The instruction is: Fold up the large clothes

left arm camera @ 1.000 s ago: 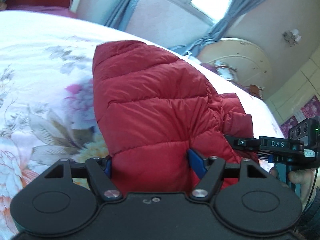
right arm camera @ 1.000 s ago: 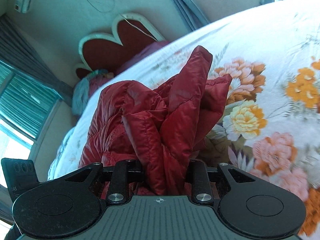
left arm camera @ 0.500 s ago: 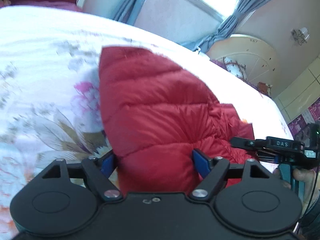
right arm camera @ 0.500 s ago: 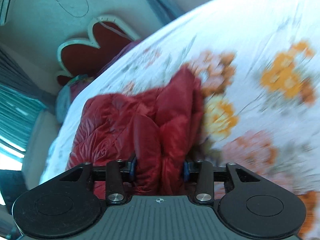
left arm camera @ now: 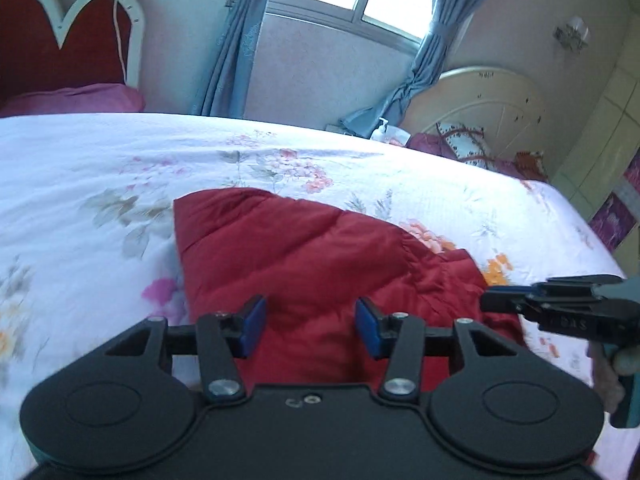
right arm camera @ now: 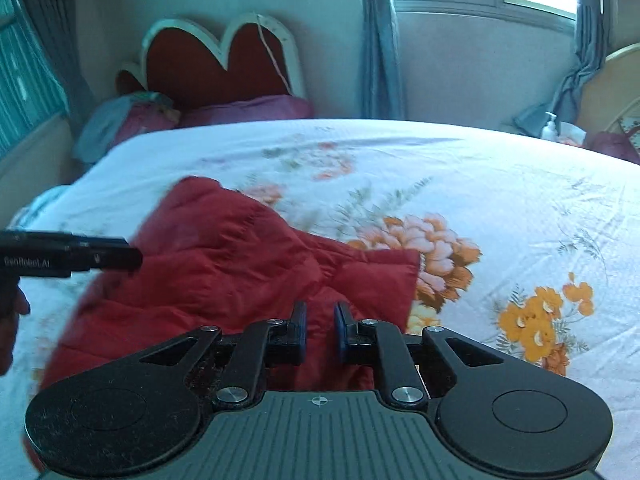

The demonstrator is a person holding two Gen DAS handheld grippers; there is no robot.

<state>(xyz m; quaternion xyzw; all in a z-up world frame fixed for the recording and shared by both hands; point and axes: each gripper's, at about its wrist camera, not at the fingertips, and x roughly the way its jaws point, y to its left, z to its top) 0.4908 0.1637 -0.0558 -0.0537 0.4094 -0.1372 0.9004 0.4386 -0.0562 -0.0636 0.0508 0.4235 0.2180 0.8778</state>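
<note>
A red quilted puffer jacket (left arm camera: pixel 312 264) lies flat on the floral bedsheet (left arm camera: pixel 80 184), with a smaller folded part at its right end; it also shows in the right wrist view (right arm camera: pixel 224 264). My left gripper (left arm camera: pixel 310 326) is open and empty, its blue pads raised above the jacket's near edge. My right gripper (right arm camera: pixel 320 330) is open by a narrow gap with nothing between the pads, above the jacket's near right part. Each gripper shows from the side in the other's view, the right one (left arm camera: pixel 560 312) and the left one (right arm camera: pixel 72 256).
A red heart-shaped headboard (right arm camera: pixel 224 64) and purple pillows (right arm camera: pixel 248 110) stand at the bed's far end. A window with blue curtains (left arm camera: pixel 236 40) is behind. A cream round headboard (left arm camera: pixel 480 108) and a pump bottle (left arm camera: pixel 380 130) stand at the right.
Both grippers have let go of the jacket and pulled back. The jacket, held up bunched before, now lies flat on the bed. Both cameras now look level across the bed.
</note>
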